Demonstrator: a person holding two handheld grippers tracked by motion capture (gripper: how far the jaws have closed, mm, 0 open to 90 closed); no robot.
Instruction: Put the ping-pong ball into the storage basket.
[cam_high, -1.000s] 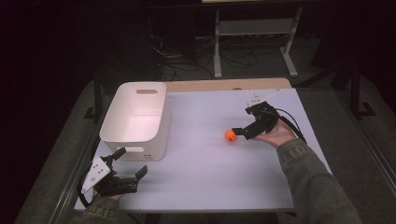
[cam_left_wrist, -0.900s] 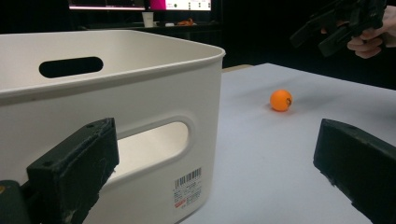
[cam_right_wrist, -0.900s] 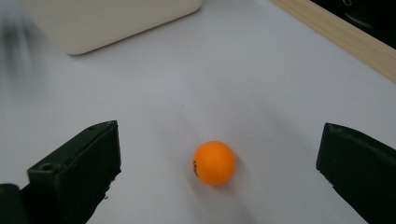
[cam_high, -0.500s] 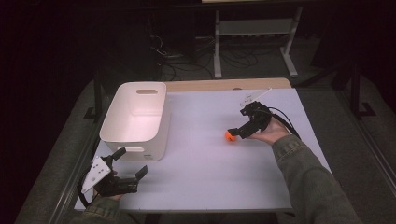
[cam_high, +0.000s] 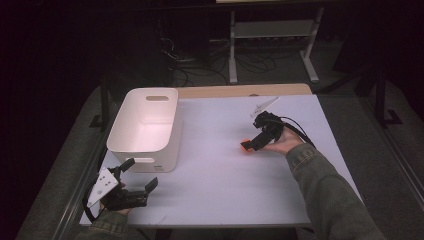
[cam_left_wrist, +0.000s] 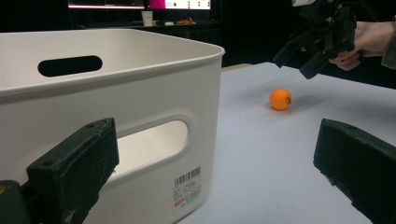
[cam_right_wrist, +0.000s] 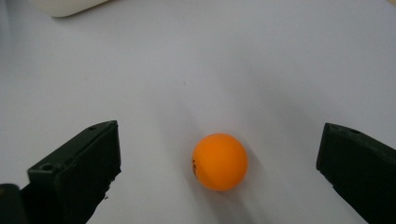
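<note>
A small orange ball (cam_high: 244, 146) (cam_left_wrist: 280, 99) (cam_right_wrist: 219, 162) lies on the white tabletop (cam_high: 215, 195), right of centre. My right gripper (cam_high: 252, 141) (cam_right_wrist: 218, 138) hovers just above it, open, with one jaw on each side of the ball and neither touching it. The left gripper view also shows this right gripper (cam_left_wrist: 295, 64) tilted down over the ball. My left gripper (cam_high: 139, 175) (cam_left_wrist: 217, 140) rests open and holds nothing at the table's front left, facing the near wall of a white bin (cam_high: 150, 102) (cam_left_wrist: 93, 88).
The white bin stands at the table's left and looks empty, with handle slots in its end walls. A wooden strip (cam_high: 240, 91) runs along the far table edge. Beyond it are a metal stand (cam_high: 272, 30) and cables on the dark floor.
My right gripper has come down and slightly left, closer over the orange ball. The ball, the bin and my left gripper have stayed where they were.
</note>
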